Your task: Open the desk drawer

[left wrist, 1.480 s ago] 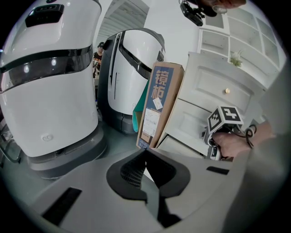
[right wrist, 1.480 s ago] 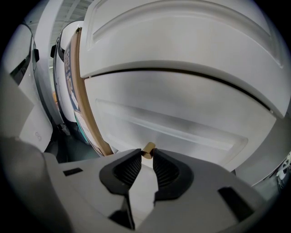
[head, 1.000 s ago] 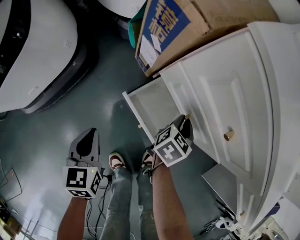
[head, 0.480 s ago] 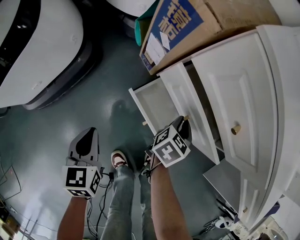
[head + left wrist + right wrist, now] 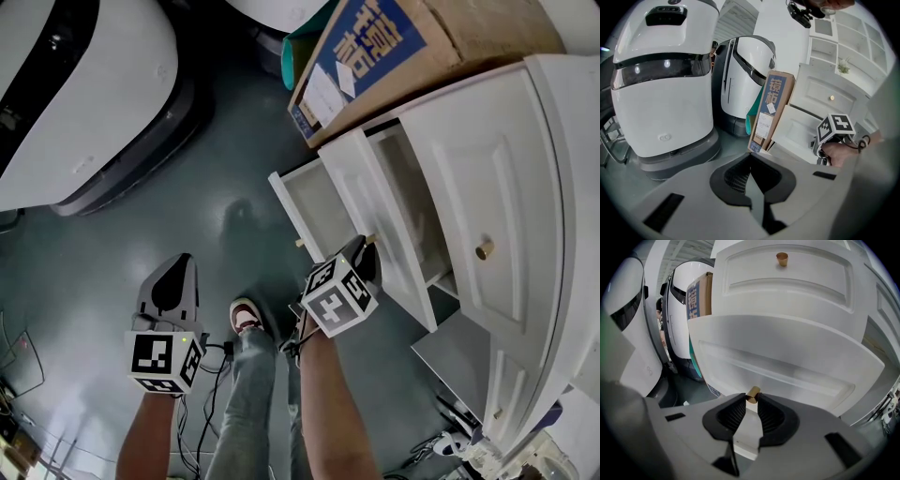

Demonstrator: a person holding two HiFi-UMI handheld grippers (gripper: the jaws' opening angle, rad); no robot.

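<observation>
The drawer (image 5: 394,220) now stands further out of the desk (image 5: 553,187) than a second ago, and a gap behind its front panel shows the inside. The right gripper (image 5: 367,251) has come back with it. Its jaws stand narrow, clamped on the small brass knob (image 5: 752,393) at the middle of that panel. The left gripper (image 5: 174,281) hangs over the floor, well apart from the desk, its jaws together on nothing.

Likely faults:
- Slip. The pads hold only the tip of a short round knob; a pull that drifts sideways or downward would probably strip them off it.
- Overrun. No stop is visible, so a long pull may take the drawer off its runners.

Surroundings and obstructions:
- A lower drawer (image 5: 314,202) also stands open, directly beneath the right gripper, and limits any drop of the hand.
- The person's shoes (image 5: 246,315) and loose cables (image 5: 211,394) lie on the floor in the line of the pull.
- A cardboard box (image 5: 412,47) stands just beside the desk's side.
- Two large white machines (image 5: 665,84) stand further off, clear of the drawer's travel.
</observation>
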